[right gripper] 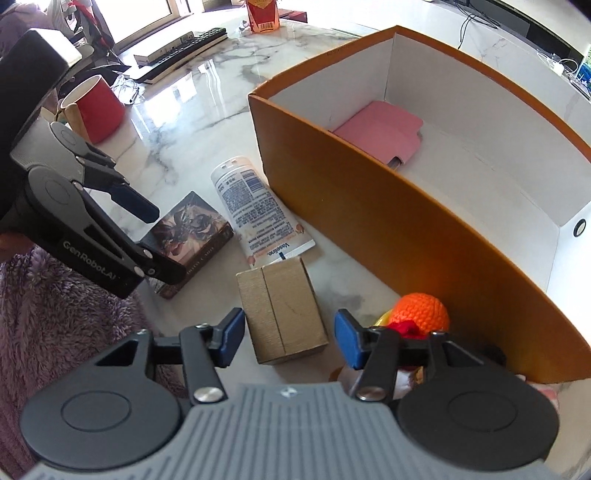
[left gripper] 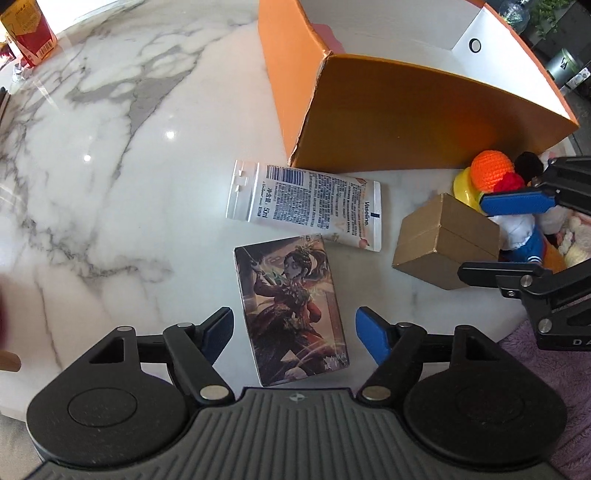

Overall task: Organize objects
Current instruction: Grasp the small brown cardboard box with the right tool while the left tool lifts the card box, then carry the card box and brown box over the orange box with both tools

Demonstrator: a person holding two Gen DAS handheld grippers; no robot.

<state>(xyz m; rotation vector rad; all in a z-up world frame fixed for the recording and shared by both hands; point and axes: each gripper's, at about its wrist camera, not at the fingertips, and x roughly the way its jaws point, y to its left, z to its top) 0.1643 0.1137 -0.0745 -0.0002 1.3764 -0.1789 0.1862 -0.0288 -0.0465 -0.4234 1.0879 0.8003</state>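
My left gripper (left gripper: 294, 338) is open, its fingers on either side of an illustrated card box (left gripper: 291, 310) lying on the marble table. My right gripper (right gripper: 290, 338) is open around a small brown cardboard box (right gripper: 282, 308), without touching it. A white Vaseline tube (left gripper: 306, 205) lies between the card box and the big orange box (left gripper: 406, 118). In the right wrist view the orange box (right gripper: 388, 221) holds a pink wallet (right gripper: 384, 131). The card box (right gripper: 192, 232) and the tube (right gripper: 255, 212) also show there, with the left gripper (right gripper: 155, 240) over the card box.
An orange crocheted ball (right gripper: 421, 312) with other soft toys (left gripper: 524, 229) lies at the right by the orange box. A red cup (right gripper: 98, 107), a keyboard (right gripper: 177, 51) and a red carton (left gripper: 27, 27) stand farther back. Purple fleece (right gripper: 55, 314) covers the near edge.
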